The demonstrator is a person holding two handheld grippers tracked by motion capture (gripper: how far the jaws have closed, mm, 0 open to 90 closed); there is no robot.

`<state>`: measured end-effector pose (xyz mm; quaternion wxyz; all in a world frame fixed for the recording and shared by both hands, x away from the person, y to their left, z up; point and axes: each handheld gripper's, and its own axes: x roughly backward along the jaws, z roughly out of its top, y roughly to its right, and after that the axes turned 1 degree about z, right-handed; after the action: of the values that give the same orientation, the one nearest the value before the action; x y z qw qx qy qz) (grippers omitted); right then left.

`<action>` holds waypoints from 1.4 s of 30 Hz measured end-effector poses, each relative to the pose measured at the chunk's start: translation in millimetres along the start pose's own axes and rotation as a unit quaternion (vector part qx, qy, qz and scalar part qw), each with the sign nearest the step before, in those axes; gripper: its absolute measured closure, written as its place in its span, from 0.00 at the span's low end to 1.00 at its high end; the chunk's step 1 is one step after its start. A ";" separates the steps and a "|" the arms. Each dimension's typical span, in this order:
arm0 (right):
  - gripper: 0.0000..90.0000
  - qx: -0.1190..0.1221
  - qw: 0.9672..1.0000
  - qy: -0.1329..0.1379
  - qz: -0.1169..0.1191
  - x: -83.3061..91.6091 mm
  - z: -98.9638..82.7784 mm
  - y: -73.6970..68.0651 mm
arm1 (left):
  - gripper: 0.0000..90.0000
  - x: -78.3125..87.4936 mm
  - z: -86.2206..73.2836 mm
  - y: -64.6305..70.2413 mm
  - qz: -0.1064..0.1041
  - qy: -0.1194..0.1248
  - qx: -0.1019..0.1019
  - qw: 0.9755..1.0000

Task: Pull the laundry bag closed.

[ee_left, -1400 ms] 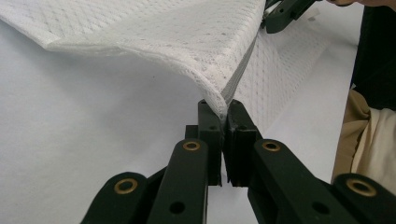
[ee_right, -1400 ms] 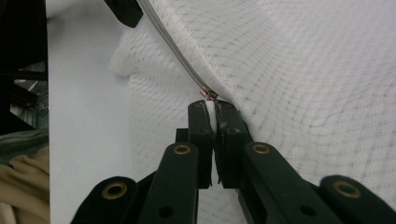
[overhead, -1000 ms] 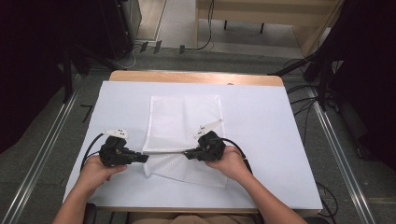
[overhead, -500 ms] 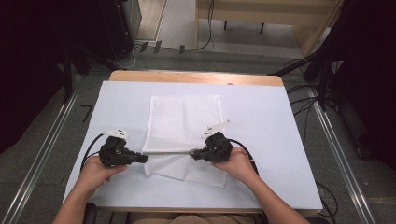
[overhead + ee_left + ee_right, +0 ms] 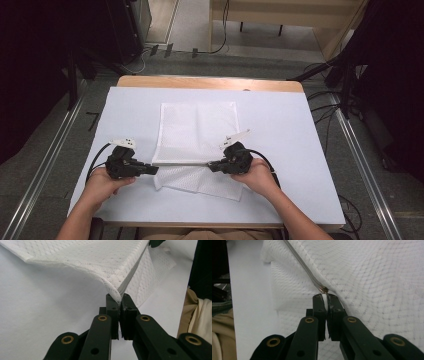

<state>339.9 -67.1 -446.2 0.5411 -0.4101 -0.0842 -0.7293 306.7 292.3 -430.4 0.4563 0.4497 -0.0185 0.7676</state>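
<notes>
Mesh bag point(image 5: 197, 131): white, flat on table point(image 5: 280, 130), stretched between both grippers along its zipper edge; far part lies beyond them, a folded flap lies on the person's side of the line between them.
Zipper point(image 5: 182, 163): grey, taut, runs straight from one gripper to the other.
Left gripper point(image 5: 154, 169): jaws closed tight on the bag's corner at the zipper end point(image 5: 119, 295); fabric fans up and away from the tips.
Right gripper point(image 5: 212, 165): jaws clamped on mesh just below the zipper's metal end point(image 5: 323, 290); a sliver of fabric shows between the pads.
Hands: left hand point(image 5: 100, 184) and right hand point(image 5: 257, 176) each grip a gripper body at the near table edge.
Table: white cover, wood strip at far edge.
</notes>
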 end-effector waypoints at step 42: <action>0.98 -0.030 0.999 -0.014 -0.021 46.7 -39.0 20.4 | 0.97 2.9 -3.7 -3.8 -0.002 -0.001 0.012 1.000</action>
<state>334.0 -131.0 -445.9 0.5121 -0.4348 -0.0783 -0.7366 306.4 298.2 -432.0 0.4523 0.4558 -0.0094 0.7666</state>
